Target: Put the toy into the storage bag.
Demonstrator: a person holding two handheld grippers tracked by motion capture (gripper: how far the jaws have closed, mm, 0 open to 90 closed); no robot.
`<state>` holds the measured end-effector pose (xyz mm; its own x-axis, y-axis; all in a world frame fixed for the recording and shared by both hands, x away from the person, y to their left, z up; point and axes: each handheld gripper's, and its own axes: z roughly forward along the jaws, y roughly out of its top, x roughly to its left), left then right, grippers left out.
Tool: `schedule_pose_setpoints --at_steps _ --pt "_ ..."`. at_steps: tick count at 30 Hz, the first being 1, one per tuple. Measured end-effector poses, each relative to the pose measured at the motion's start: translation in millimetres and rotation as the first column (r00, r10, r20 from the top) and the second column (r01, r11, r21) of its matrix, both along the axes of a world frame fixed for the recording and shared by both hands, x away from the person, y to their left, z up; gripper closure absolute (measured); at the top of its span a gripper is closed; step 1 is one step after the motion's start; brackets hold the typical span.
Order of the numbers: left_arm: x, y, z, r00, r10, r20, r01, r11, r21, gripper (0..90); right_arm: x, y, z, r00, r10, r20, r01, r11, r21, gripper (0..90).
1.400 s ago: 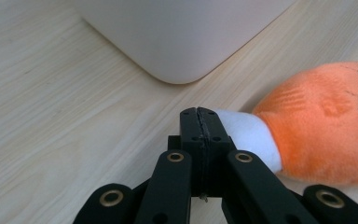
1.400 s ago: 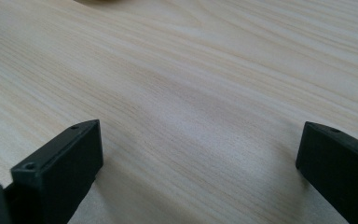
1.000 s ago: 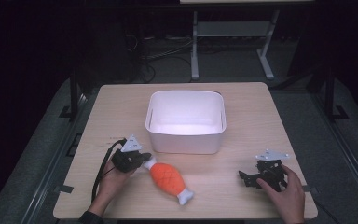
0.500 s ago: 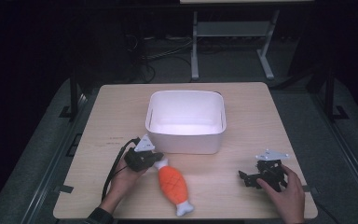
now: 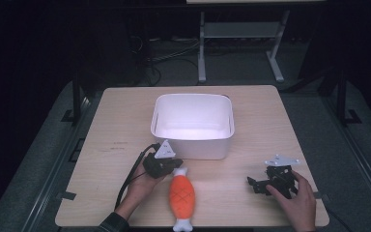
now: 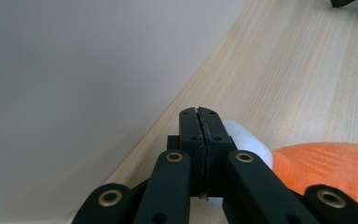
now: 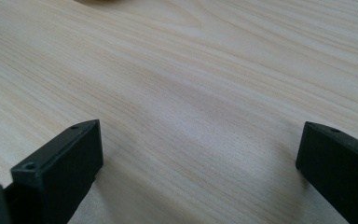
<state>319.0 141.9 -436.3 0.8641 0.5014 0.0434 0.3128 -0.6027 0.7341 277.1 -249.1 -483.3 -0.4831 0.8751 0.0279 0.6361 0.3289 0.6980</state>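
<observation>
The orange plush fish (image 5: 182, 195) lies on the worktop (image 5: 125, 125) just in front of the white tub (image 5: 192, 126), its white tip nearest the tub wall. The left tongs (image 5: 174, 166) are pinched tight on that white tip, with a thin bit of fabric caught between the pads. It looks soft, light and squashy, so it should dangle and swing when raised; a hold on the thicker orange body would likely be steadier. The right tongs (image 5: 253, 183) rest wide and empty, well to the right of the fish.
</observation>
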Motion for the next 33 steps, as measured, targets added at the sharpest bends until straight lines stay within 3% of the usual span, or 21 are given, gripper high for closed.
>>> schedule_pose_setpoints --at_steps 6,11,17,19,28,33 --pt "-2.9 11.3 9.8 0.9996 0.026 0.013 -0.026 0.9992 -0.029 87.9 0.0 0.0 0.0 1.0000 0.000 0.000 0.000 1.000 0.000 0.0" --pt "-18.3 24.3 15.5 0.9995 0.030 0.007 -0.030 0.9988 -0.039 89.7 0.0 0.0 0.0 1.0000 0.000 0.000 0.000 1.000 0.000 0.0" --pt "-36.4 33.0 9.2 0.9994 0.025 -0.024 -0.026 0.9992 -0.030 89.7 0.0 0.0 0.0 1.0000 0.000 0.000 0.000 1.000 0.000 0.0" --pt "-44.9 32.9 1.9 0.9993 0.012 -0.036 -0.012 0.9999 0.004 89.8 0.0 0.0 0.0 1.0000 0.000 0.000 0.000 1.000 0.000 0.0" --pt "-33.4 27.2 -5.0 0.9992 0.023 -0.033 -0.022 0.9994 0.026 89.8 0.0 0.0 0.0 1.0000 0.000 0.000 0.000 1.000 0.000 0.0" --pt "-24.2 12.8 -6.1 0.9997 -0.003 -0.025 0.004 0.9987 0.050 89.8 0.0 0.0 0.0 1.0000 0.000 0.000 0.000 1.000 0.000 0.0"
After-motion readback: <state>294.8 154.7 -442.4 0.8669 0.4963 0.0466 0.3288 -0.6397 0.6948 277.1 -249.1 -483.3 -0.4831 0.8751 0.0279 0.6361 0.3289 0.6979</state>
